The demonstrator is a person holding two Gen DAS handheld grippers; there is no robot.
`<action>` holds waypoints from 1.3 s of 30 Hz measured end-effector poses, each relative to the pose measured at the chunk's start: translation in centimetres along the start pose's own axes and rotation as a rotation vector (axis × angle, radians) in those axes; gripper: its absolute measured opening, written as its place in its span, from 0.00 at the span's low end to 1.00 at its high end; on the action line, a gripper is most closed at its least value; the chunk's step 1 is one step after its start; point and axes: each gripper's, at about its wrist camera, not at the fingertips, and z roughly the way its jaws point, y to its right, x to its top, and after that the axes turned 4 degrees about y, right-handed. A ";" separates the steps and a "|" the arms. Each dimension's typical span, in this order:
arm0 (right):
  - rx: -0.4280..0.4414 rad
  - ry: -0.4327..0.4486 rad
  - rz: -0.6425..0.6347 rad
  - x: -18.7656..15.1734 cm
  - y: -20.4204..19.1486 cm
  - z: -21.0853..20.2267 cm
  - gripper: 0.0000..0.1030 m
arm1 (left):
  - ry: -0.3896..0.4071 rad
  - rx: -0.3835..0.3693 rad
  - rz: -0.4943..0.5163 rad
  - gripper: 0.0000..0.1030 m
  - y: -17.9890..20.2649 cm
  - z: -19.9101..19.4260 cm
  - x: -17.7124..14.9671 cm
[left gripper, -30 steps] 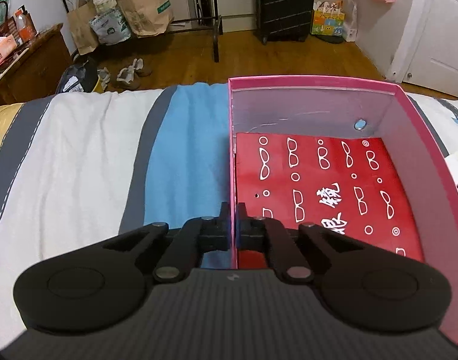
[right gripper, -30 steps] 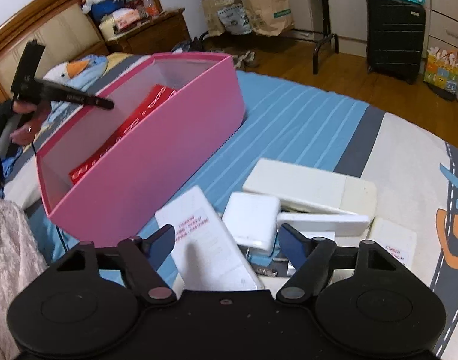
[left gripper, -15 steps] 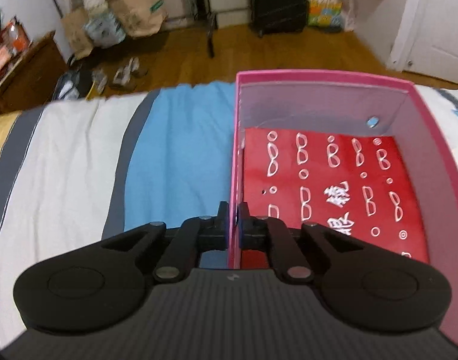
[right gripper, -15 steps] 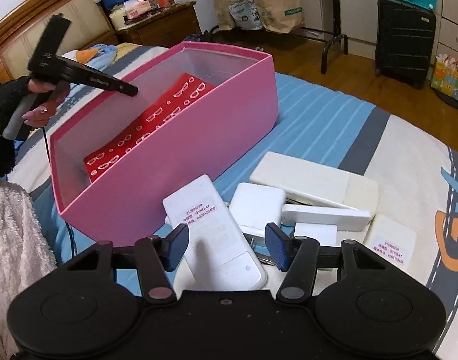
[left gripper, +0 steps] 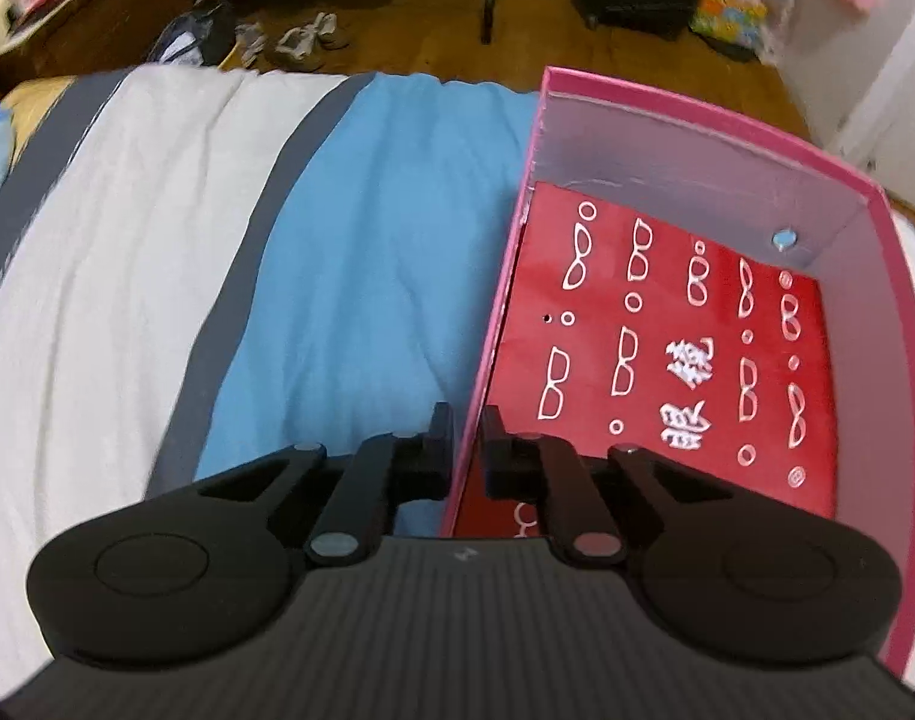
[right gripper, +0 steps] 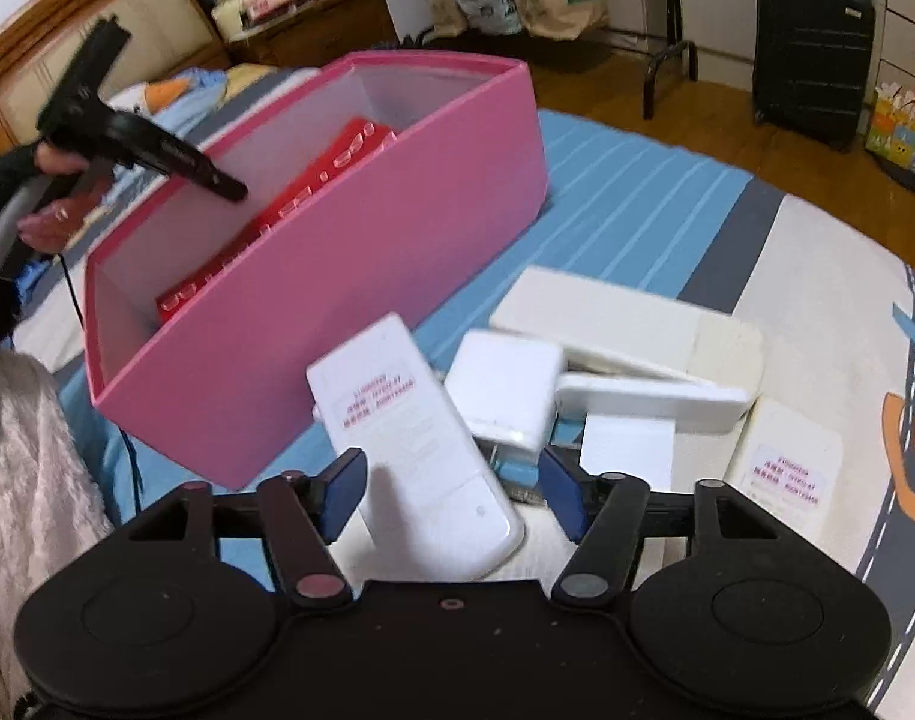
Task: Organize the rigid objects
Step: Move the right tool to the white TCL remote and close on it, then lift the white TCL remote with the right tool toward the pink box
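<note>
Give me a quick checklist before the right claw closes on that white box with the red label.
1. Left claw clamped on the pink bin wall: ok, one finger each side of the wall.
2. Right claw open: ok.
3. White labelled box between the right fingers: ok, but it lies skewed.
4. Box free of neighbours: cannot tell, the square white box sits close against it.
5. Room in the bin: ok, only the red glasses-print box lies flat inside.
6. Sharp view of the target: not ok, the right wrist picture is motion-blurred.
</note>
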 end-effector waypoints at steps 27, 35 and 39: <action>0.002 0.014 0.153 0.4 0.0 0.2 0.59 | 0.039 -0.075 -0.252 0.08 -2.6 -0.3 -1.4; 0.151 -0.053 0.299 0.1 3.0 3.0 0.62 | 0.036 -0.114 -0.253 0.08 -3.0 0.0 -1.5; 0.183 -0.043 0.312 -0.1 3.0 3.3 0.62 | 0.045 -0.112 -0.237 0.08 -2.9 -0.1 -1.7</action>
